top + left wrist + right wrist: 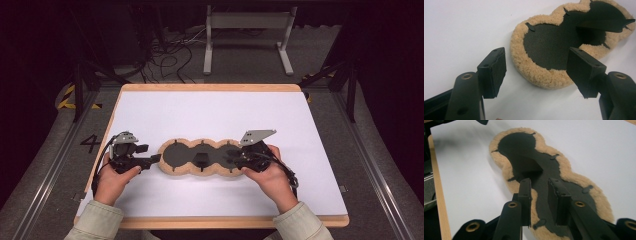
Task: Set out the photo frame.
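Three-lobed pad (202, 157): tan fleece rim, black inner face up, small black tabs at edge; flat, lengthwise on white worktop (215, 115), near front.

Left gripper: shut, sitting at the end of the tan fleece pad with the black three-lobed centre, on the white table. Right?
Not quite. The left gripper is open, not shut: the left gripper view shows its jaws wide apart. The rest holds: it sits at the end of the tan fleece pad with the black three-lobed centre, on the white table.
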The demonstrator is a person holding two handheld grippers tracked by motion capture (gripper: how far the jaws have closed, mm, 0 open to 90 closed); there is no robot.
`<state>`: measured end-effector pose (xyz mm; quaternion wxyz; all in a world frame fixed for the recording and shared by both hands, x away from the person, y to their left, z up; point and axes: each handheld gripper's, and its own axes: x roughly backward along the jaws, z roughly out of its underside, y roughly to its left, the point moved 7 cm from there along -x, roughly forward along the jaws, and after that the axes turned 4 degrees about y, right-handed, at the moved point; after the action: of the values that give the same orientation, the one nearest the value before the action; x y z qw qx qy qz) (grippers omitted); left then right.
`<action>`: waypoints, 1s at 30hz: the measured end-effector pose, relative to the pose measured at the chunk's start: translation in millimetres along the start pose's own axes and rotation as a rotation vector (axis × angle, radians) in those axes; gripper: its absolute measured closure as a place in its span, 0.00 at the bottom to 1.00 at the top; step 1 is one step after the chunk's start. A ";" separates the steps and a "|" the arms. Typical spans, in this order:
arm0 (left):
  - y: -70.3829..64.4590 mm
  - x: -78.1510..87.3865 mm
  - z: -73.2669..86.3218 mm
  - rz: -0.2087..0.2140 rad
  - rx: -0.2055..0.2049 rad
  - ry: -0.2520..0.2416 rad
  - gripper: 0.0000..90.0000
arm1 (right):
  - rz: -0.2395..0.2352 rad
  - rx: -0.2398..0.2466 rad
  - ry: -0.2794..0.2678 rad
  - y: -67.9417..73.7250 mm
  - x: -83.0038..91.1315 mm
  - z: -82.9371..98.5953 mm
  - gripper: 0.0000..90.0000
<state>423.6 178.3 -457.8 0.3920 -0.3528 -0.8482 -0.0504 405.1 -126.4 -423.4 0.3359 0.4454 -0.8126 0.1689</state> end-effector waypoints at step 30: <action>1.3 -21.6 15.7 0.047 0.068 0.179 0.34 | 0.042 -0.230 0.175 -46.8 2.7 40.4 0.39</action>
<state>424.1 172.9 -484.0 0.4791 -0.3531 -0.8024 -0.0439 427.3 -176.9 -451.7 0.4505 0.3704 -0.8034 0.1201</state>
